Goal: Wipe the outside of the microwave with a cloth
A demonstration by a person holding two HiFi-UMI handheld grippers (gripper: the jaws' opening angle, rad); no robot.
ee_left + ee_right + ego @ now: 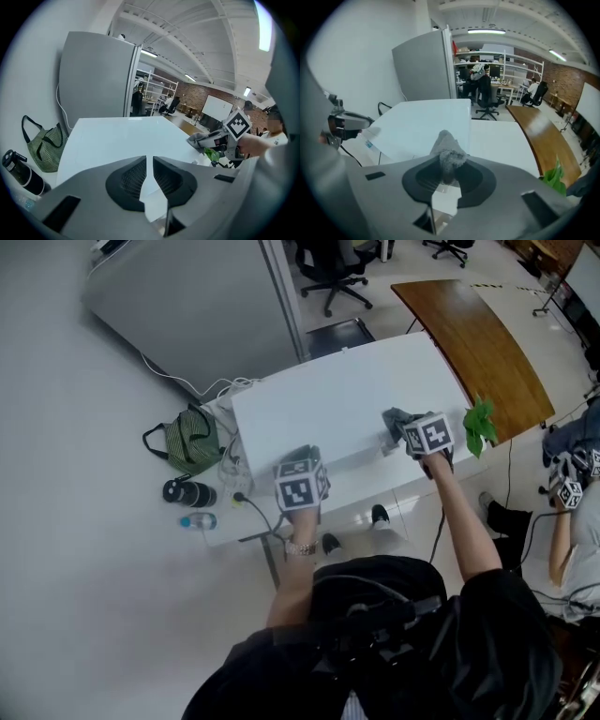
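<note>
**A:** Entry one, the cloth?

**B:** We list a grey cloth (449,149). The right gripper (447,177) has its jaws clamped on a bunched end of it, and the rest pokes out ahead of the pads. It sits over the right part of the microwave (319,399), which shows as a flat white top. We cannot tell whether the cloth touches it.

**A:** Entry two, the other tool?

**B:** The left gripper (149,177) has its pads drawn together to a thin slit with nothing between them. It is at the near edge of the same white top, well apart from the right gripper.

**A:** Surroundings?

**B:** We note a grey cabinet (187,296) behind. To the left and lower down are a green striped bag (187,442), a black flask (187,493) and a small water bottle (199,520). To the right are a brown table (478,343) and green leaves (480,425) just beside the right gripper.
</note>
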